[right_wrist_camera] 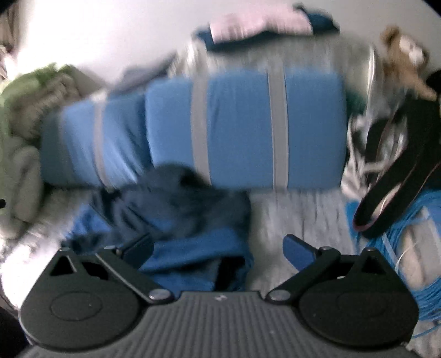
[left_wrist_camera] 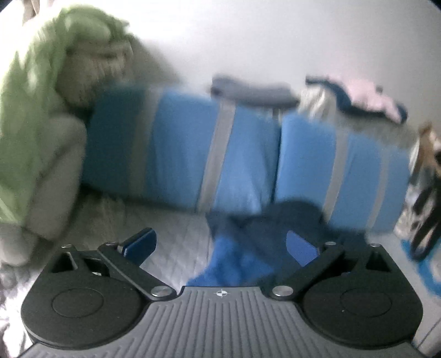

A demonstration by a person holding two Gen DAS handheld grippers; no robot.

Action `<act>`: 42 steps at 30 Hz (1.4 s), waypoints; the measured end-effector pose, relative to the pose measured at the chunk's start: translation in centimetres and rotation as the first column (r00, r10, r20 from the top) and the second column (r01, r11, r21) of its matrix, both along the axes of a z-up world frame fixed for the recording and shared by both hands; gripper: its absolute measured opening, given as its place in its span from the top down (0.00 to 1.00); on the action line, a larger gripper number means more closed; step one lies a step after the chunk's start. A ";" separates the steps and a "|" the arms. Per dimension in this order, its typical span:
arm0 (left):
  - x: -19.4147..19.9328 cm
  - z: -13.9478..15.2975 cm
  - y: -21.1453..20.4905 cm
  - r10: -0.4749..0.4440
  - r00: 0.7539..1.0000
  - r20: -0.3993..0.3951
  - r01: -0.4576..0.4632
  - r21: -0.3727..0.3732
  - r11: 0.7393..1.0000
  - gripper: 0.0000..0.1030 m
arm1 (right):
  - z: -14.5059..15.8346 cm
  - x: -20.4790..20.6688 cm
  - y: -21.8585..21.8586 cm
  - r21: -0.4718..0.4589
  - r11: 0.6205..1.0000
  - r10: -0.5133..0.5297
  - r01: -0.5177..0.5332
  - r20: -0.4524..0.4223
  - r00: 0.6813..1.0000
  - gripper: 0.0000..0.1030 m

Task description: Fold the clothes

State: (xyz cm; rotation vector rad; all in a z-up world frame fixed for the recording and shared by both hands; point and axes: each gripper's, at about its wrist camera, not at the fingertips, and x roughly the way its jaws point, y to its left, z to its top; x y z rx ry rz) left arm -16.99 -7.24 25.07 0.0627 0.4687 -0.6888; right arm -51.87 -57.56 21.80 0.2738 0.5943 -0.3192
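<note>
The left hand-held gripper (left_wrist_camera: 220, 245) is seen with its jaws spread wide and nothing gripped; the blue pads stand clear of the cloth below. The right hand-held gripper (right_wrist_camera: 219, 247) is likewise spread to its full width, with nothing clamped between its pads. Both are held above a crumpled blue garment (left_wrist_camera: 234, 256) (right_wrist_camera: 179, 220), a heap of dark navy and brighter blue cloth that is left lying loose on the pale quilted bed (left_wrist_camera: 176, 247) (right_wrist_camera: 297, 220), in the middle of the bed's near part. Behind the garment, across the far side of the bed, two blue pillows with grey stripes (left_wrist_camera: 234, 148) (right_wrist_camera: 242, 129) are set end to end against a white wall. At the bed's left edge a green and beige pile of bedding (left_wrist_camera: 35, 110) is heaped. Beyond the pillows a pink and blue pile of clothes (right_wrist_camera: 261, 24) is seen. At the right edge a coil of blue cable (right_wrist_camera: 408, 247) and a black strap (right_wrist_camera: 397, 170) are laid. Both views are blurred.
</note>
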 end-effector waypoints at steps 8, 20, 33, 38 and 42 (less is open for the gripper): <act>-5.0 12.7 3.8 0.017 0.989 0.147 -0.003 -0.099 0.995 0.00 | 12.3 -6.4 2.8 -0.077 0.997 -0.003 0.016 0.169 0.986 0.00; -12.1 22.2 8.3 -0.055 0.974 0.220 0.107 -0.234 0.966 0.00 | 26.8 -18.7 5.6 -0.071 0.997 0.009 0.027 0.467 0.884 0.00; -10.8 17.9 13.8 -0.188 0.980 0.060 0.197 -0.236 0.951 0.00 | 28.5 -25.7 10.8 -0.215 0.977 0.073 0.009 0.372 0.926 0.00; -9.3 10.1 13.6 -0.247 0.969 -0.007 0.241 -0.201 0.950 0.00 | 20.5 -23.3 10.9 -0.224 0.974 0.058 0.014 0.312 0.948 0.00; -9.0 2.3 12.9 -0.277 0.959 -0.054 0.265 -0.163 0.950 0.00 | 13.3 -20.3 10.8 -0.217 0.976 0.067 -0.009 0.262 0.963 0.00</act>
